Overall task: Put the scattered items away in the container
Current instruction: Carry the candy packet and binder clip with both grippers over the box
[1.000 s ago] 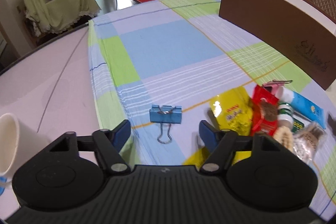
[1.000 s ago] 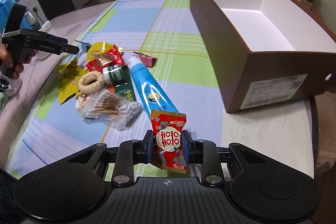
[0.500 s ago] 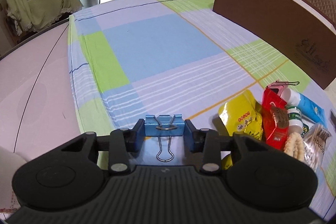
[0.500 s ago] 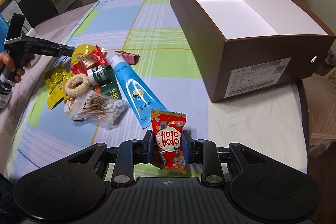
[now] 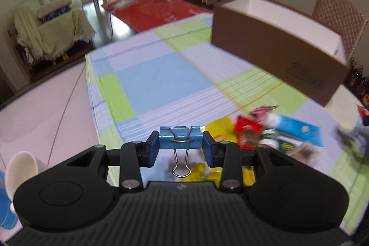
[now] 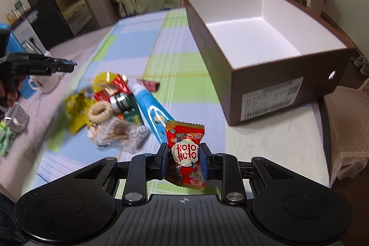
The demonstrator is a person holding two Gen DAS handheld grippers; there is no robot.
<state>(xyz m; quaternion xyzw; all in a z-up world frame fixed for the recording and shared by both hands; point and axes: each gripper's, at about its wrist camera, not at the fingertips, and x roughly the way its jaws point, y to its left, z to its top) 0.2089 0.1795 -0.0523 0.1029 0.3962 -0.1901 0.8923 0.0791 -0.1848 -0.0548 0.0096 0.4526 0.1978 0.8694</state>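
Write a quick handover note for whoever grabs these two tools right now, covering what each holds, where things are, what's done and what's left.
Left tool: shut on the blue binder clip, lifted off the cloth.
Right tool: shut on the red candy packet, near the table edge, short of the box.
Brown box: open, white inside, nothing visible in it.
On the checked cloth: blue tube, cotton swab bag, woven ring, green pack, red and yellow snack packets, pink clip.
Done: two items picked.
Left: drop both in the box, then clear the pile.
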